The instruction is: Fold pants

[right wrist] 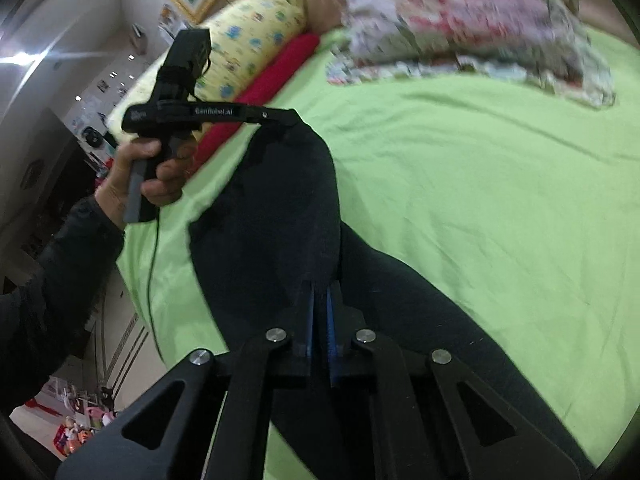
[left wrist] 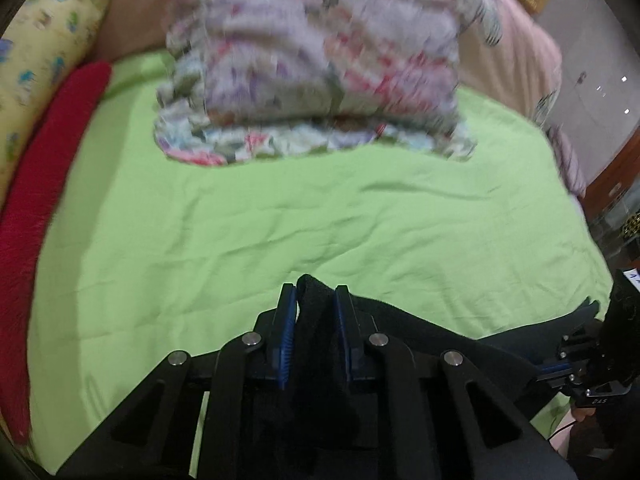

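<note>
The black pants (right wrist: 280, 216) lie partly lifted over the green bedsheet (right wrist: 460, 200). My left gripper (left wrist: 316, 300) is shut on a bunched edge of the pants (left wrist: 316, 320); it also shows in the right wrist view (right wrist: 288, 118), holding the cloth up at the left. My right gripper (right wrist: 320, 292) is shut on another edge of the pants, its blue pads (right wrist: 330, 320) pressed on the cloth. It shows at the right edge of the left wrist view (left wrist: 588, 312). The cloth hangs stretched between the two grippers.
A folded floral blanket (left wrist: 312, 80) lies at the far side of the green sheet (left wrist: 240, 220). A red cushion (left wrist: 52, 152) and a yellow patterned bolster (left wrist: 44, 40) lie along the left. The bed edge and floor (right wrist: 100, 340) are at the left.
</note>
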Action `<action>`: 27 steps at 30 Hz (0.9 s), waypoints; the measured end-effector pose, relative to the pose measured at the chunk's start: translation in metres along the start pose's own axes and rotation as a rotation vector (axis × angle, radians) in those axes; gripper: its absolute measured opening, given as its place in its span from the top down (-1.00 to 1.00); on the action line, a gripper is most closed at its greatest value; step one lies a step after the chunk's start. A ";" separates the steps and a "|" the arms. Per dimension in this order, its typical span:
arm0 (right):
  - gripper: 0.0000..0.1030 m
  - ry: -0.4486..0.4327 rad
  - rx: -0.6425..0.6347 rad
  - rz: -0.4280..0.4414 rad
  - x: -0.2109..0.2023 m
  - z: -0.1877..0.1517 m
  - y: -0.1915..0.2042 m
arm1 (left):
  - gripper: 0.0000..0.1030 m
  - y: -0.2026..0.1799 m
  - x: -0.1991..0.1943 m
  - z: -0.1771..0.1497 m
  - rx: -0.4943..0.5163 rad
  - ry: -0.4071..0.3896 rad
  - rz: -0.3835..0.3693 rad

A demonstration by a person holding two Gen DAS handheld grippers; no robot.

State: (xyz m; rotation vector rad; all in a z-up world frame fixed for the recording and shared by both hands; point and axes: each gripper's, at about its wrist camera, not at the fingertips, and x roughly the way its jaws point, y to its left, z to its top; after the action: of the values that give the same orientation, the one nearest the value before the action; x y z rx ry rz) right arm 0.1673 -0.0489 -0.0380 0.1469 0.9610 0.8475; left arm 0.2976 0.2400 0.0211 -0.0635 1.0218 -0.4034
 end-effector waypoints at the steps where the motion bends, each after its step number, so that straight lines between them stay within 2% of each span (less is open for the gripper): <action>1: 0.88 -0.012 -0.014 0.011 -0.005 -0.002 0.005 | 0.67 -0.004 -0.009 -0.005 0.006 -0.022 -0.011; 3: 0.88 -0.024 -0.033 0.031 -0.010 -0.006 0.015 | 0.69 -0.011 -0.021 -0.013 0.004 -0.046 -0.011; 8: 0.88 -0.015 -0.104 0.015 -0.010 -0.022 0.041 | 0.70 -0.022 -0.060 -0.049 -0.016 -0.136 -0.028; 12: 0.88 0.008 -0.118 0.030 -0.001 -0.038 0.049 | 0.70 -0.018 -0.077 -0.082 -0.070 -0.166 -0.040; 17: 0.88 0.035 -0.124 0.001 0.014 -0.055 0.052 | 0.70 -0.002 -0.088 -0.123 -0.159 -0.220 -0.054; 25: 0.88 0.067 -0.160 -0.016 0.026 -0.067 0.060 | 0.70 0.040 -0.074 -0.170 -0.352 -0.211 -0.069; 27: 0.88 0.075 -0.159 -0.020 0.029 -0.069 0.059 | 0.73 0.045 -0.066 -0.181 -0.383 -0.193 -0.051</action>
State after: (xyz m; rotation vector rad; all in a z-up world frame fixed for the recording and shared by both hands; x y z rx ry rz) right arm 0.0885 -0.0057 -0.0703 -0.0313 0.9595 0.9125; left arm 0.1290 0.3290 -0.0311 -0.4643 0.8966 -0.2379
